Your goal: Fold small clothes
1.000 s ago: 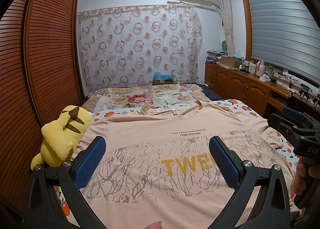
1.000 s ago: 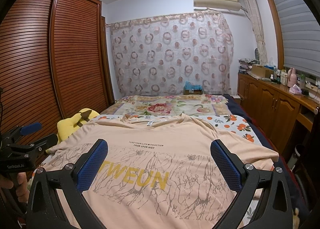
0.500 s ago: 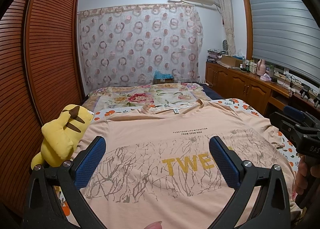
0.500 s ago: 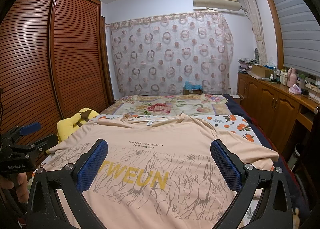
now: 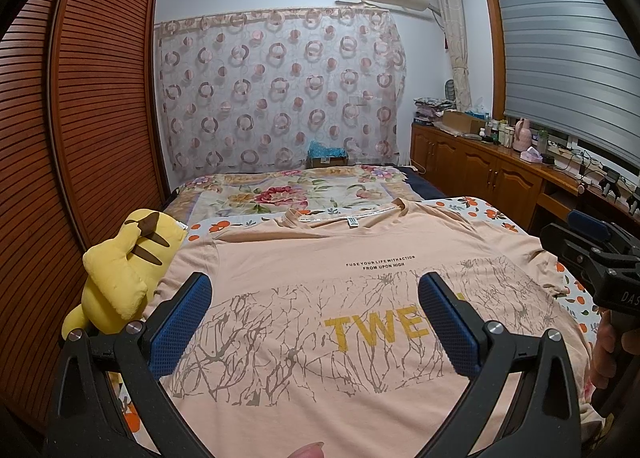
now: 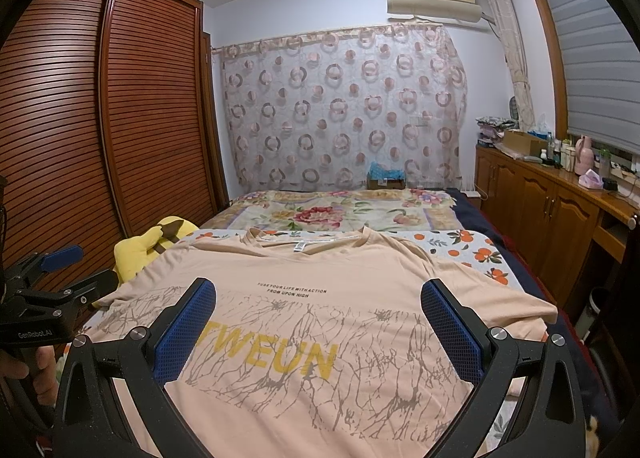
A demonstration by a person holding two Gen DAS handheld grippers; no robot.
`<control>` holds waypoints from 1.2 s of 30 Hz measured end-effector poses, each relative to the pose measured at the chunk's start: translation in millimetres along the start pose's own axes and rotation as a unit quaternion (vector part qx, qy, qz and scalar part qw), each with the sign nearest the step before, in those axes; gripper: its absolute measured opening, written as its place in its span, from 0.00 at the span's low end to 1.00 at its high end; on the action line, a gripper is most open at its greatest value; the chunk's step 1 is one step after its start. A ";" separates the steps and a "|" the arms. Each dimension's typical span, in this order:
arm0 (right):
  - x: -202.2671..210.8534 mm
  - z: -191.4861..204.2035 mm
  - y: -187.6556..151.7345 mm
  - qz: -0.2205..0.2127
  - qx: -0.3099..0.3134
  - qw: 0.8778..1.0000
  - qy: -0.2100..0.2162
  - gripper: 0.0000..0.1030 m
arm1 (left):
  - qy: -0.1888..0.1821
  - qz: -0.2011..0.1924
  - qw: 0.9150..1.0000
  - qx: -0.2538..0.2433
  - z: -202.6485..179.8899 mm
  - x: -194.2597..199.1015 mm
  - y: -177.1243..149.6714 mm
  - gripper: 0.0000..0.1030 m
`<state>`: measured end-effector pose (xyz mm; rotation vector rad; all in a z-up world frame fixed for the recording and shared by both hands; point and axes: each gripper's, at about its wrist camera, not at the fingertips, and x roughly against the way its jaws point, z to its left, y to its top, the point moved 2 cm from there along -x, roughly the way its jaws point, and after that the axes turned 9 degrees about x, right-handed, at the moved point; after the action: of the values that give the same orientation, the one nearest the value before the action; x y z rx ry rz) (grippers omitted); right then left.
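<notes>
A peach T-shirt (image 5: 320, 282) with yellow letters and a grey branch print lies spread flat, front up, on the bed; it also shows in the right wrist view (image 6: 320, 298). My left gripper (image 5: 314, 294) hovers open and empty above its lower left part. My right gripper (image 6: 318, 300) hovers open and empty above its lower right part. Each gripper shows at the edge of the other's view, the right gripper (image 5: 588, 246) at right, the left gripper (image 6: 60, 270) at left.
A yellow plush toy (image 5: 120, 270) lies by the shirt's left sleeve. A floral blanket (image 5: 296, 194) covers the far bed. A slatted wardrobe (image 5: 96, 118) stands left, a cluttered wooden sideboard (image 5: 488, 170) right. The bedsheet (image 6: 472, 246) has an orange-fruit print.
Both views have shifted only very slightly. The shirt and both open grippers look the same.
</notes>
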<state>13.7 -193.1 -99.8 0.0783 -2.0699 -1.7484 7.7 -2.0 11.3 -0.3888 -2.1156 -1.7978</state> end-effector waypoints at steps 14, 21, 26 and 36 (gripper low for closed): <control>-0.6 -0.1 0.9 -0.001 0.000 1.000 0.000 0.99 | 0.000 -0.001 1.000 0.000 -1.1 1.1 0.7 1.00; -1.2 -0.2 0.9 0.000 0.000 1.000 0.001 0.99 | 0.000 -0.001 1.000 0.000 -1.7 0.5 -0.1 1.00; -0.9 -1.3 1.1 0.002 0.000 1.000 0.002 0.99 | -0.001 -0.001 1.000 0.000 -1.9 0.9 0.2 1.00; -26.3 2.4 -9.6 0.038 0.006 0.999 0.029 0.99 | 0.001 0.044 0.999 0.011 16.0 -31.3 -18.2 1.00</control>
<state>34.5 -184.6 -116.7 0.0516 -2.0155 -1.6695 27.2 11.1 -20.5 -0.4661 -2.0814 -1.7227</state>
